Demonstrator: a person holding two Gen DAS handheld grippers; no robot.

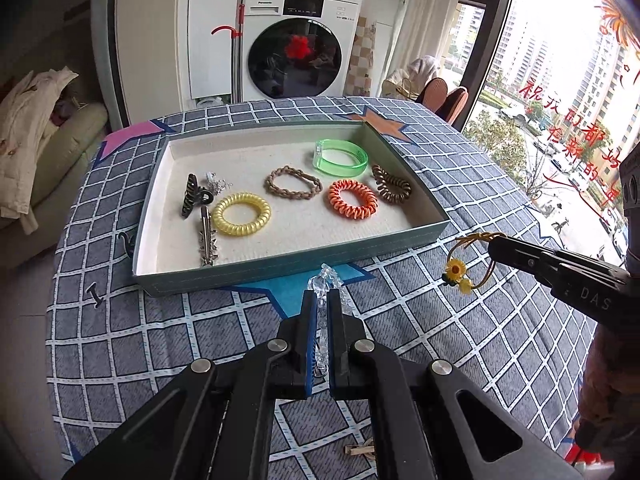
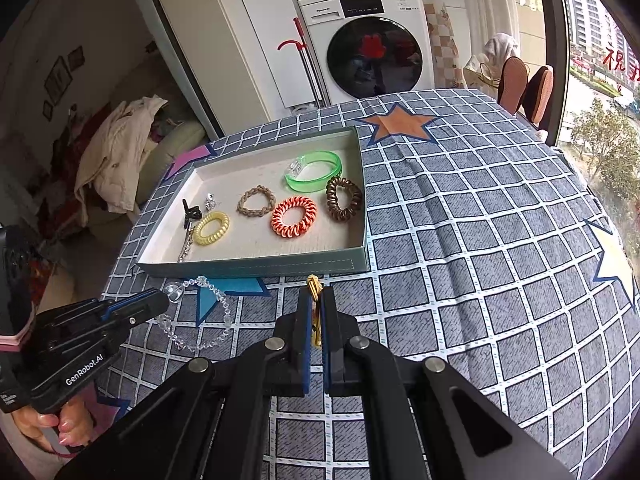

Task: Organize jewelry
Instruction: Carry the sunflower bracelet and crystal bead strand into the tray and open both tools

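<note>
Left gripper (image 1: pixel 323 300) fingers clamp a clear beaded bracelet (image 2: pixel 200 312), lifted off the checked tabletop (image 1: pixel 400 300); right gripper (image 2: pixel 316 300) fingers pinch a yellow sunflower-charm cord bracelet (image 1: pixel 464 268), both poised for the shallow grey-green tray (image 1: pixel 280 270) beyond.

Both wrist views look down-forward, near; share tray (image 1: pixel 240 276) (image 2: pixel 256 268), checked cloth (image 1: pixel 120 320) (image 2: pixel 480 280).
</note>
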